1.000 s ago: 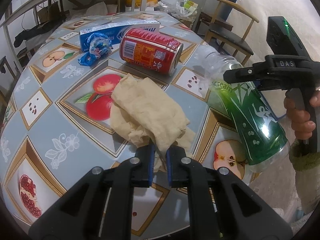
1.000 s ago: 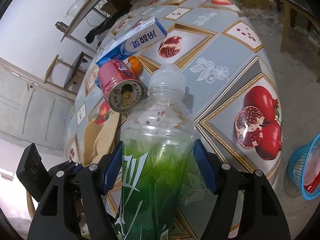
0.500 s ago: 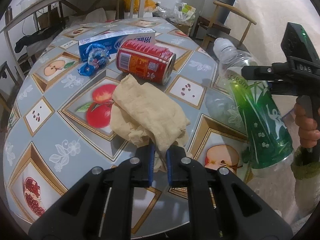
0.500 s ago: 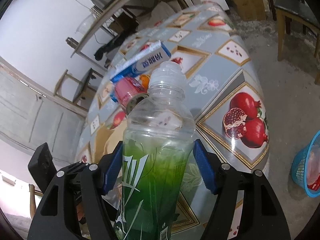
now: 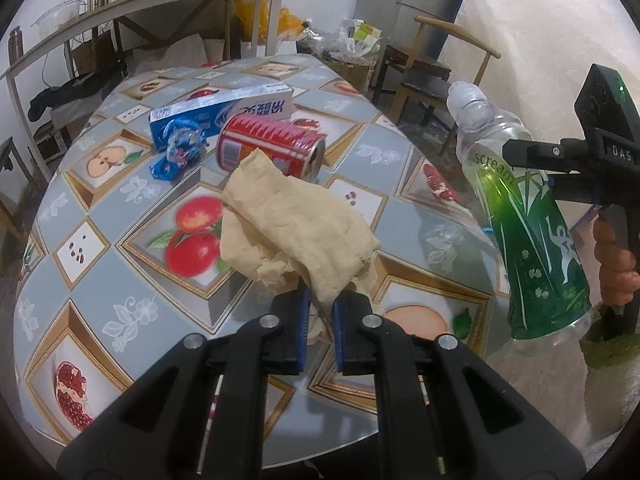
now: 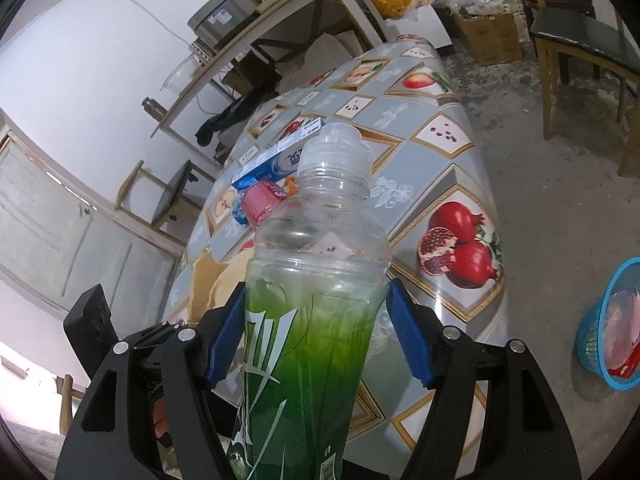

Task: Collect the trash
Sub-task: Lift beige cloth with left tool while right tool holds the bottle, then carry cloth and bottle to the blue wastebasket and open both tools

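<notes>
My left gripper (image 5: 320,308) is shut on a crumpled beige paper napkin (image 5: 296,232), lifted a little off the fruit-patterned table (image 5: 100,280). My right gripper (image 6: 316,332) is shut on a clear plastic bottle with a green label (image 6: 316,320), held in the air beside the table; the same bottle (image 5: 524,224) shows at the right of the left wrist view, with a hand on the gripper handle. A red can (image 5: 272,148) lies on its side behind the napkin, next to a blue wrapper (image 5: 180,152) and a blue-and-white box (image 5: 224,112).
A blue basket (image 6: 612,328) holding pink and red scraps stands on the floor at the right. Wooden chairs (image 5: 432,68) and cardboard boxes (image 6: 492,36) crowd the far side. A long shelf (image 5: 140,16) with pots runs behind the table.
Both grippers have risen. The napkin has come up off the table with the left gripper. The bottle has moved up and away from the table edge, toward the right.
</notes>
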Available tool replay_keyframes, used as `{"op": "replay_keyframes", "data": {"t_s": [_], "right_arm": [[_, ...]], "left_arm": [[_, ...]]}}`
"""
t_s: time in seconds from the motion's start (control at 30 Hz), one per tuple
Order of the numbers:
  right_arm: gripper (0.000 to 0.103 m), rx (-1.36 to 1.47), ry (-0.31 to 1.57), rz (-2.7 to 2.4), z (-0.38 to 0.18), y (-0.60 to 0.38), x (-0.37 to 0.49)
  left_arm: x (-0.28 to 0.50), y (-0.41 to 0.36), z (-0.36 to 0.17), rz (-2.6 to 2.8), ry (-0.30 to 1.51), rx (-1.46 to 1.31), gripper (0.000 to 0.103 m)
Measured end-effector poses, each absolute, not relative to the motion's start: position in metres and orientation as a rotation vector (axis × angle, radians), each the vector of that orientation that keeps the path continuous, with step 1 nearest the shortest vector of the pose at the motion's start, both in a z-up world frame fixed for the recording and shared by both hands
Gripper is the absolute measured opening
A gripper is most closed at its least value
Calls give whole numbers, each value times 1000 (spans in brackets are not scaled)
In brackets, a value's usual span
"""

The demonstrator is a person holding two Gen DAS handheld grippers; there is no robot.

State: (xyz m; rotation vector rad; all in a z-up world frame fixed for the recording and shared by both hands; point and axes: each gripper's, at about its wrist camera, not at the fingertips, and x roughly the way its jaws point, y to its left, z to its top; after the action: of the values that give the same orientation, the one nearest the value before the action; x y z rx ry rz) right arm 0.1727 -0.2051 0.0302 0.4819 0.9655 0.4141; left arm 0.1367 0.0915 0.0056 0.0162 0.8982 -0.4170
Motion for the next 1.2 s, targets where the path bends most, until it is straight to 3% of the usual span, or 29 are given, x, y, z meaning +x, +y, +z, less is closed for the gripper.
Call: {"op": "replay_keyframes", "data": {"t_s": [0.63, 0.9, 1.2], "right_arm": [[67, 592, 823, 228, 42, -304, 100], [67, 668, 779, -59, 21, -399, 35], [67, 804, 797, -287, -39, -487, -30]], "left_arm": [[140, -7, 35, -649, 864, 74, 9], [146, -116, 36, -922, 934, 142, 9], [150, -268, -15, -1136, 1167, 232, 10]]}}
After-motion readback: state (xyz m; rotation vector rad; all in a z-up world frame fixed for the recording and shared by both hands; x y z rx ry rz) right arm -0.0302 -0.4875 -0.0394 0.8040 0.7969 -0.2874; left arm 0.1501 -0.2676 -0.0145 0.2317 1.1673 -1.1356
